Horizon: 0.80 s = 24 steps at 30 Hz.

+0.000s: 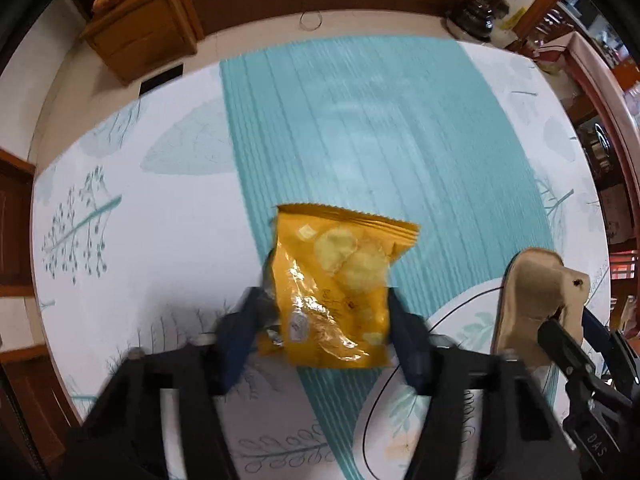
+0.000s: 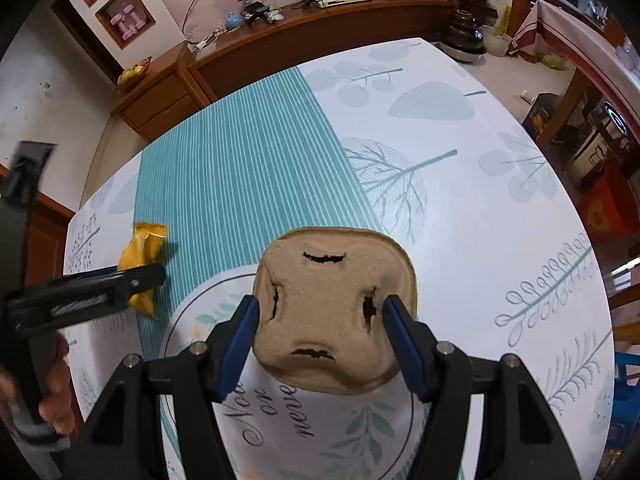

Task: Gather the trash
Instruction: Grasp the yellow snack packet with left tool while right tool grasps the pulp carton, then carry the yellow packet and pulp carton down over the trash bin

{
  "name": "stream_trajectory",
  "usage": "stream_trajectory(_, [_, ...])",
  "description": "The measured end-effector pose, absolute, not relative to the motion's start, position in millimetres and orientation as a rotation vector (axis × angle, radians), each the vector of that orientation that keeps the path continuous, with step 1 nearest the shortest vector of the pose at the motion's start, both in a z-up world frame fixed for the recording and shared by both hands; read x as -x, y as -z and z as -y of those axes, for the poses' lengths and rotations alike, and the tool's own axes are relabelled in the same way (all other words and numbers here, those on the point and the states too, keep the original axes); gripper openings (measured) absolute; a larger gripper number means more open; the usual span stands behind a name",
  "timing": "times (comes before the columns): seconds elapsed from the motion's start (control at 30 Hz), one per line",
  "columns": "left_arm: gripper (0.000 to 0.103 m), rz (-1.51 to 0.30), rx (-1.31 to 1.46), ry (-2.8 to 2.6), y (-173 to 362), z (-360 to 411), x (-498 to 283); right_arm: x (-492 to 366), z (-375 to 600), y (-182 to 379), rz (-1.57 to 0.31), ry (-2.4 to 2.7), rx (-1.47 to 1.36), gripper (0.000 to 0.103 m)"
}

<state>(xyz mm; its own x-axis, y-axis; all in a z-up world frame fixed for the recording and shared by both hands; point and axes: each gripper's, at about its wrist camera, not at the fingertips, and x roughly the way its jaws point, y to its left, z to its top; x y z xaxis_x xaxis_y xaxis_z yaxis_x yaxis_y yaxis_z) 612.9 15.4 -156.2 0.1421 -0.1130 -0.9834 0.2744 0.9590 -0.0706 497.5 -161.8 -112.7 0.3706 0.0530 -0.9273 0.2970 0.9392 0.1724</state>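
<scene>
The yellow snack bag (image 1: 332, 284) lies on the teal stripe of the table (image 1: 360, 128), its lower half pinched between the left claw (image 1: 324, 320). At three o'clock from it, the brown pulp cup holder (image 2: 334, 308) sits upside down between the right claw's (image 2: 320, 324) spread blue pads (image 2: 240, 340), which look just clear of its sides.

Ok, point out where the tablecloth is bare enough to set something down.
Free: the teal striped band beyond the yellow chip packet, and the white leaf-print cloth right of the brown pulp cup tray. Crowded: the near edge, where the left gripper and right gripper straddle both.
</scene>
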Motion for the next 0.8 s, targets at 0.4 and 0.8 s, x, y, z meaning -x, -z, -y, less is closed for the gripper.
stream_trajectory(0.4, [0.015, -1.358, -0.111, 0.288, 133.4, -24.5, -554.0, -461.7, 169.8, 104.3, -1.143, 0.091, -0.443, 0.052])
stream_trajectory(0.8, [0.015, -1.316, -0.089, 0.379, 69.5, -7.5, -404.3, -333.9, 190.2, 57.8, -1.059, 0.013, -0.558, 0.052])
